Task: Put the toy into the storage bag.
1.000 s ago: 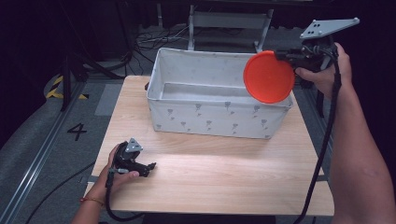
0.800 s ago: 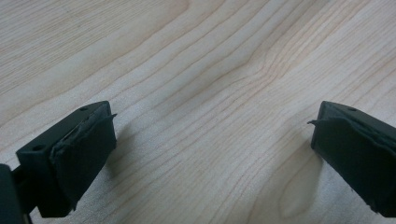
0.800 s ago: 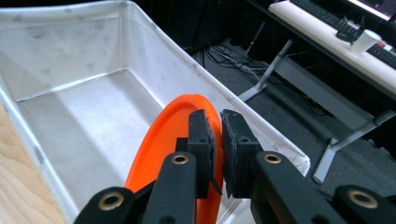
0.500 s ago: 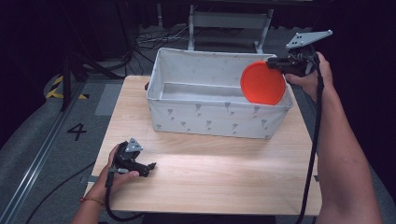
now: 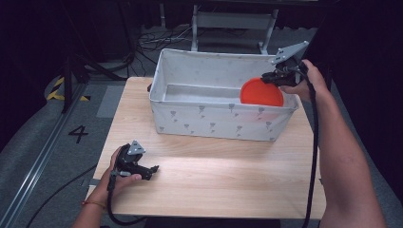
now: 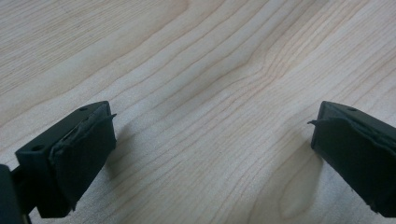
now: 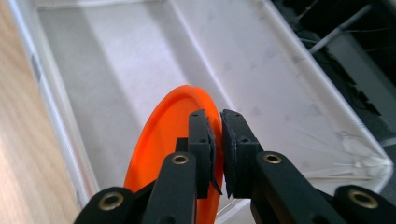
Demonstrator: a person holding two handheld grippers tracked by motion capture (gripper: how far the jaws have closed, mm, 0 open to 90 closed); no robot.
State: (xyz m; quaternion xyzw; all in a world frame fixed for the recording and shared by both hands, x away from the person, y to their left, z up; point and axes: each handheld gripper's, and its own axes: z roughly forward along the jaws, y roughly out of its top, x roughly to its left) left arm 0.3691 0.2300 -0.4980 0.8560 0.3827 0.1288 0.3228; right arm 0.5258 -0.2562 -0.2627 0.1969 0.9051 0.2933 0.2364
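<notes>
Right claw (image 5: 269,77) grips the orange plate (image 5: 261,93) by its rim, on edge inside the white bin (image 5: 214,121); left claw (image 5: 151,170) rests released on the counter (image 5: 228,175).

Bright table (image 5: 214,180), dark surroundings; high view soft, slight blur; gripper views sharp.

One orange plate (image 5: 261,92), one white bin (image 5: 214,116)

Wood table (image 5: 228,180), white bin (image 5: 214,118), L gripper (image 5: 153,169)
</notes>
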